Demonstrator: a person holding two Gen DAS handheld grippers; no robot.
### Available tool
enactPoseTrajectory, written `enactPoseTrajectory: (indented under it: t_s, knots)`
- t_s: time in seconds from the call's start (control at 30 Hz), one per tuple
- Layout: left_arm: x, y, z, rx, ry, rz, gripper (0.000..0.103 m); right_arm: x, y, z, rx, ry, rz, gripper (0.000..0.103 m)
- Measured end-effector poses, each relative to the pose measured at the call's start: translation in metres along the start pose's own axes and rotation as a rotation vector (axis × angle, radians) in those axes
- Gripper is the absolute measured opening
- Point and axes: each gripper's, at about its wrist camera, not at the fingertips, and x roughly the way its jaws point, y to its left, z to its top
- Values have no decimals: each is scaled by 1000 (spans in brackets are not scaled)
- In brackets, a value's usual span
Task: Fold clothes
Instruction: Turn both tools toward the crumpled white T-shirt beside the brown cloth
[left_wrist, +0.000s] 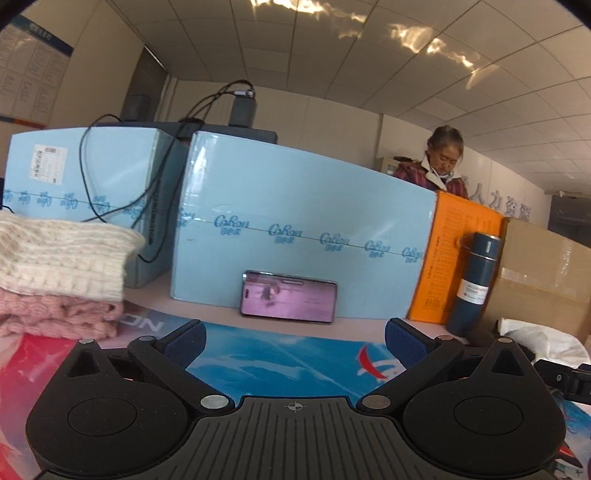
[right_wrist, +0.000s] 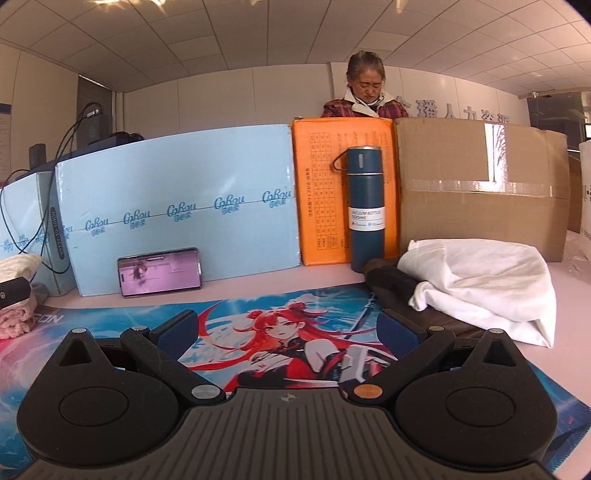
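A folded cream knit (left_wrist: 62, 254) lies on a folded pink knit (left_wrist: 59, 314) at the left edge of the desk. My left gripper (left_wrist: 295, 338) hovers open over the printed mat (left_wrist: 280, 354), to the right of that stack, with nothing between its fingers. At the right, a crumpled white garment (right_wrist: 487, 284) rests on a dark brown one (right_wrist: 391, 280). My right gripper (right_wrist: 288, 328) is open above the mat (right_wrist: 236, 317), left of and nearer than that pile, and holds nothing. The knit stack (right_wrist: 18, 291) shows at the far left of the right wrist view.
Light blue boxes (left_wrist: 303, 236), an orange box (right_wrist: 343, 192) and a cardboard box (right_wrist: 480, 192) line the back of the desk. A phone (right_wrist: 160, 271) leans on a blue box. A dark blue flask (right_wrist: 365, 206) stands by the orange box. A person (right_wrist: 365, 92) sits behind.
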Motion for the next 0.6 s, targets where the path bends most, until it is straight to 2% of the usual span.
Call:
enactPoseTrajectory:
  t_s: [0.17, 0.23, 0.33, 0.43, 0.5, 0.57, 0.6]
  knots:
    - [52, -41, 3, -203, 196, -358, 103, -4, -77, 9, 72, 2, -76, 103]
    - [74, -60, -1, -274, 268, -467, 103, -1, -100, 13, 94, 11, -91, 103]
    - [105, -89, -8, -315, 349, -560, 103, 9, -123, 21, 111, 24, -110, 103]
    - [134, -110, -16, -388, 411, -605, 103, 28, -134, 32, 84, 53, -163, 103]
    - [152, -119, -21, -454, 455, -649, 103, 48, -139, 40, 73, 80, -167, 100]
    - [168, -127, -25, -502, 485, -653, 103, 71, -140, 47, 75, 128, -149, 99]
    - [176, -131, -27, -520, 491, -649, 103, 84, -139, 49, 72, 153, -136, 94]
